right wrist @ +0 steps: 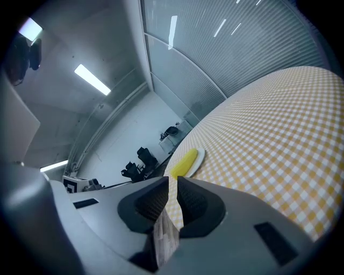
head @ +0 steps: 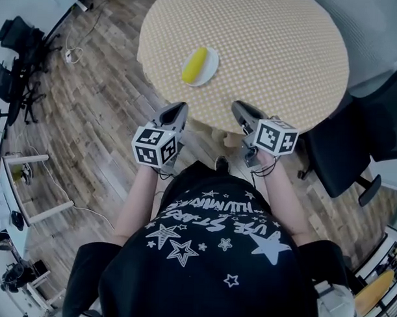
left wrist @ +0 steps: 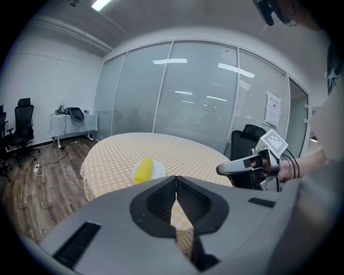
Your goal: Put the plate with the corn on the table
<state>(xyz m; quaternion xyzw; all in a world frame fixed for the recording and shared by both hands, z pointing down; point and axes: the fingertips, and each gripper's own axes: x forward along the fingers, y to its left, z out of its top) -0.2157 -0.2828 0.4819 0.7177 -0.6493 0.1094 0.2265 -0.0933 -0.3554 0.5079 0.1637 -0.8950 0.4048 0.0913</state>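
- One plate (head: pixel 213 65) sits on the table (head: pixel 274 53), near its near edge.
- The corn (head: pixel 194 64) lies on it, long axis pointing away from the person, far end tipped slightly right.
- Left tool (head: pixel 179 108): jaws together, empty.
- Right tool (head: pixel 238 108): jaws all but together, empty.

Pale wood planks (head: pixel 103 99) are covering the floor under a round worktop (head: pixel 274 53) that is wearing a yellow checked cloth. A black office chair (head: pixel 355 144) is standing just beside it. Glass walls (left wrist: pixel 199 96) with shut blinds are lining the room, strip lights (right wrist: pixel 92 79) are glowing overhead, and more black chairs (head: pixel 17 34) are standing well apart.
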